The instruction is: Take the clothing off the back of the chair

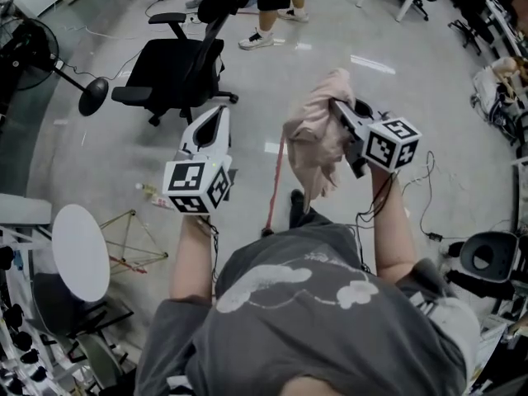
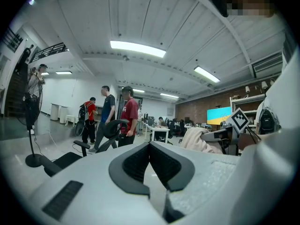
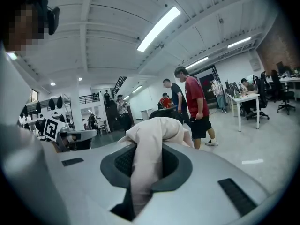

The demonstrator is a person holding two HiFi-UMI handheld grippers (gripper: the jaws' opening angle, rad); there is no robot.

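The pale pink clothing (image 1: 316, 143) hangs bunched from my right gripper (image 1: 340, 108), which is shut on it, clear of the chair. In the right gripper view the cloth (image 3: 149, 139) drapes over and down between the jaws of that gripper (image 3: 147, 149). The black office chair (image 1: 177, 68) stands on the floor at upper left, its backrest bare. My left gripper (image 1: 216, 120) hovers between me and the chair, shut with nothing in it. In the left gripper view its jaws (image 2: 150, 146) meet at the tips, with the chair (image 2: 110, 130) beyond on the left and the held cloth (image 2: 194, 139) on the right.
A pedestal fan (image 1: 33, 52) stands left of the chair. People (image 1: 272, 7) stand behind it. A round white table (image 1: 80, 250) is at lower left, another chair (image 1: 487, 258) at lower right. A red strap (image 1: 276, 180) lies on the floor. Desks line the top right.
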